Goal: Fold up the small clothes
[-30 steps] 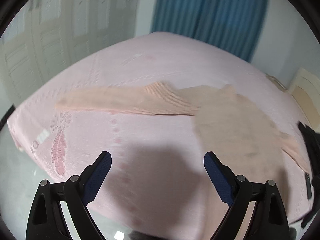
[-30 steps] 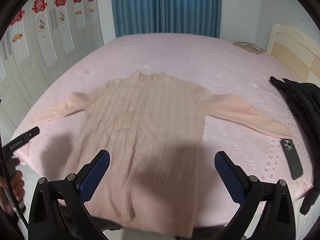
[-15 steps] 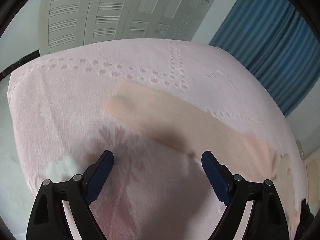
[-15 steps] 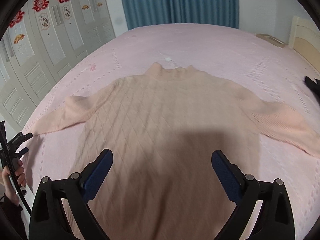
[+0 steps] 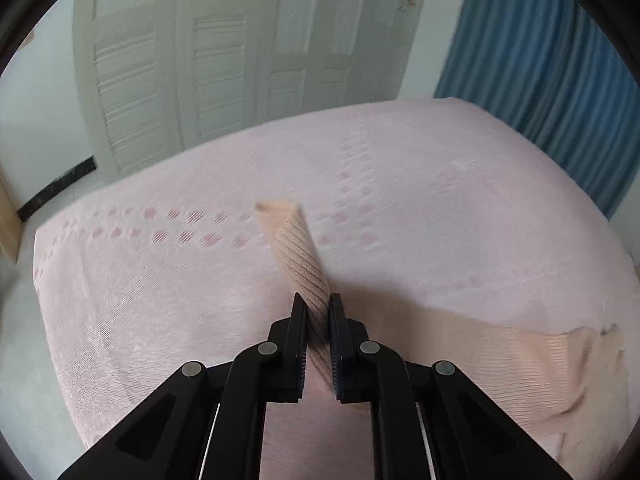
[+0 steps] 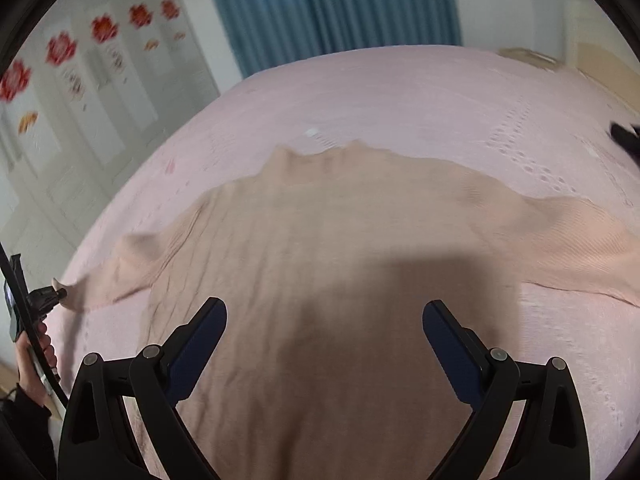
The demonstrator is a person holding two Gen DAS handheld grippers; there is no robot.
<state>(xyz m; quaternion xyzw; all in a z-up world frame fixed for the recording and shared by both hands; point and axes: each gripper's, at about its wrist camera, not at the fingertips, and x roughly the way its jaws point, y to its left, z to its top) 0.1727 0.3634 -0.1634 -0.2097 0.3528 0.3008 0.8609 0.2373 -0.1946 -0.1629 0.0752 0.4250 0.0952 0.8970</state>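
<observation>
A peach knit sweater (image 6: 328, 248) lies spread face up on the pink bed (image 6: 420, 92), collar toward the far side, sleeves out to both sides. My left gripper (image 5: 318, 306) is shut on the sweater's left sleeve (image 5: 296, 252) near its cuff, and the cuff end sticks up beyond the fingers. In the right wrist view the left gripper (image 6: 60, 294) shows at the sleeve's end. My right gripper (image 6: 324, 320) is open and empty, hovering low over the sweater's body.
White wardrobe doors (image 5: 224, 60) with red flower stickers stand left of the bed. Blue curtains (image 6: 332, 8) hang behind it. A dark garment (image 6: 626, 136) lies at the bed's right edge. The bed's near-left corner (image 5: 52, 248) drops to the floor.
My left gripper has closed on the left sleeve near the cuff and lifted it. My right gripper has moved lower and closer over the sweater's body, still open.
</observation>
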